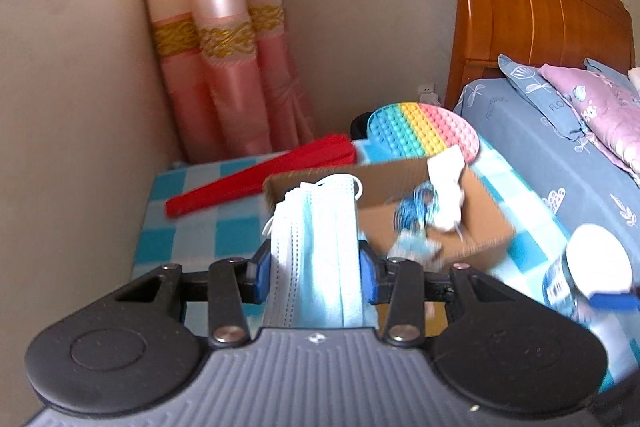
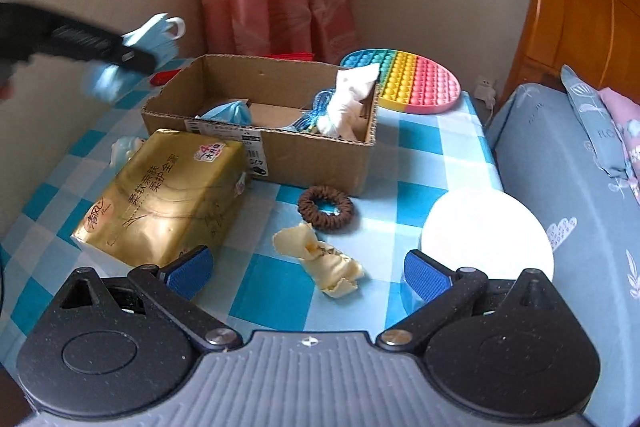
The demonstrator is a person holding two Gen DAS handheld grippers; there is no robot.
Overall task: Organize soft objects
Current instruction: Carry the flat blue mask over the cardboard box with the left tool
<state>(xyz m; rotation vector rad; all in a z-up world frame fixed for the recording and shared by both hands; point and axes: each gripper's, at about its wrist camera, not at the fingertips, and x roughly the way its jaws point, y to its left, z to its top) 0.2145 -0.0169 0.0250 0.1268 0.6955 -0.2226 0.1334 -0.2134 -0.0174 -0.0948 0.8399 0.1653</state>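
Note:
My left gripper point(image 1: 316, 273) is shut on a folded light-blue face mask point(image 1: 316, 247), held in the air in front of the open cardboard box point(image 1: 476, 227). In the right wrist view the same mask point(image 2: 150, 41) and left gripper point(image 2: 136, 61) show, blurred, up and left of the box point(image 2: 304, 155). Inside the box lie a white cloth point(image 2: 348, 99), a blue cord point(image 2: 316, 109) and a blue crumpled item point(image 2: 230, 111). My right gripper point(image 2: 310, 273) is open, low over the checked tabletop, with a crumpled yellow cloth point(image 2: 320, 259) between its fingers, untouched. A brown scrunchie point(image 2: 326, 207) lies just beyond.
A gold tissue pack point(image 2: 168, 199) lies left of the right gripper, a white round lid point(image 2: 486, 235) to its right. A rainbow pop-it mat point(image 2: 404, 79) and a red folded fan point(image 1: 260, 179) sit behind the box. A bed point(image 2: 568, 187) borders the table on the right, curtains behind.

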